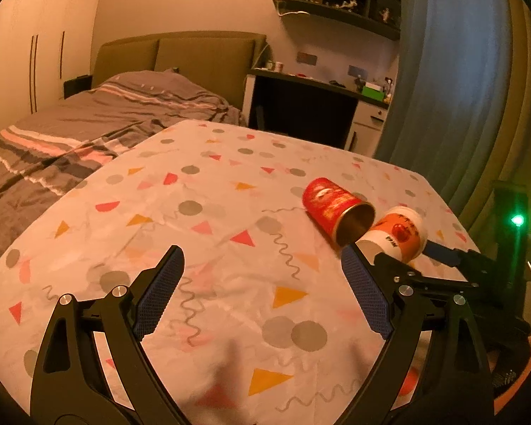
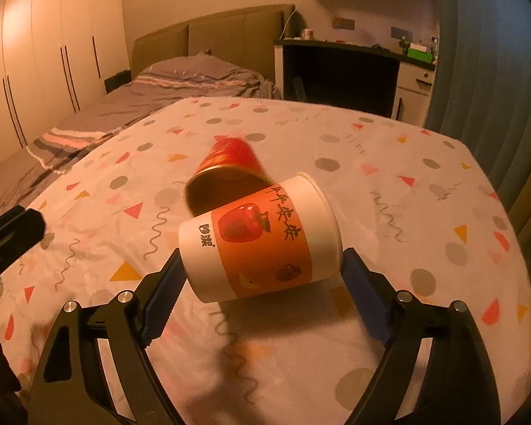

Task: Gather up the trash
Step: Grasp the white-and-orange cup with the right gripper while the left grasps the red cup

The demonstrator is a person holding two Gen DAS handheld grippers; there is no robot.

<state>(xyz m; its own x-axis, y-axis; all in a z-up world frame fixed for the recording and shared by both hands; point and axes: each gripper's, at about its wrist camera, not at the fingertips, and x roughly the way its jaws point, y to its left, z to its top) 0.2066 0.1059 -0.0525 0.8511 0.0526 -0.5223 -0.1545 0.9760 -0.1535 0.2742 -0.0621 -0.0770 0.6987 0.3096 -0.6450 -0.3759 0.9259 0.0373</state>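
Paper cup, white with an orange sleeve, lies sideways between the blue pads of our right hand-held gripper, which clamps it just above the patterned desk. Touching it on the far side lies a red can. Our left hand-held gripper hangs wide open, holding nothing.

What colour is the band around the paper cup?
Orange on the white paper cup; clearest in right wrist view.

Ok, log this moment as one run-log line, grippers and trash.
left gripper: open, empty | right gripper: shut on paper cup, cup sideways | red can: on its side on table, beside cup
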